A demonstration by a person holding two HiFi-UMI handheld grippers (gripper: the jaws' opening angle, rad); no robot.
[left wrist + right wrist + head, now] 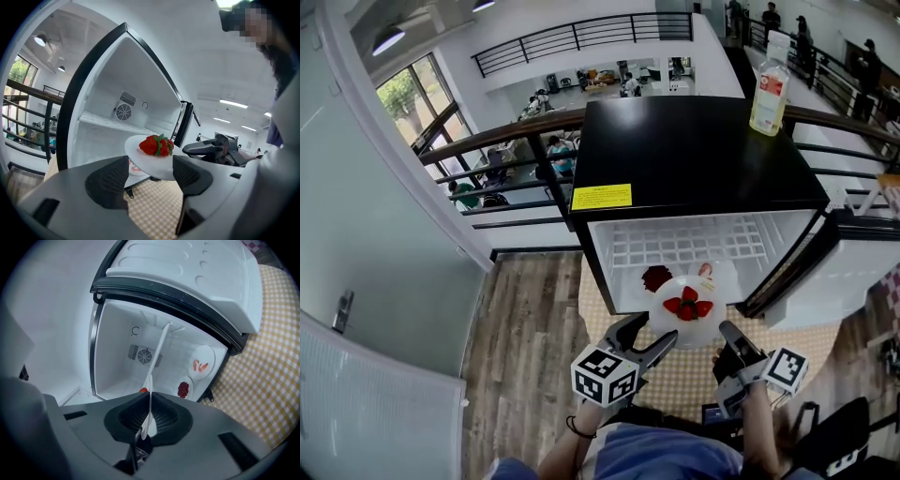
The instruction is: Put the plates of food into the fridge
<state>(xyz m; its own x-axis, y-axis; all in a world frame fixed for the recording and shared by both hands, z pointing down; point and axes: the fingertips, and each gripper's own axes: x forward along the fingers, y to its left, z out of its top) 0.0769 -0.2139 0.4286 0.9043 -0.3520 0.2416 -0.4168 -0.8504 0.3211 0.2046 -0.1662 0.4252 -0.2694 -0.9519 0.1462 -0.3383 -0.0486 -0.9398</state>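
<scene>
One open fridge (694, 150), one strawberry plate (698, 330) held before it, right gripper (728, 332) pinching its rim, left gripper (649, 335) jaws wide at its other edge, shrimp plate (206, 355) and dark-red plate (186, 379) inside, three plates total, one bottle (769, 94) on top.

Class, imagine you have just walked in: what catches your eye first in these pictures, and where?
A white plate of red strawberries, held up before the open black fridge, stands out; the right hand-held gripper is shut on its rim. Inside sit a plate of dark red food and a plate of pink pieces; a bottle stands on top.
</scene>
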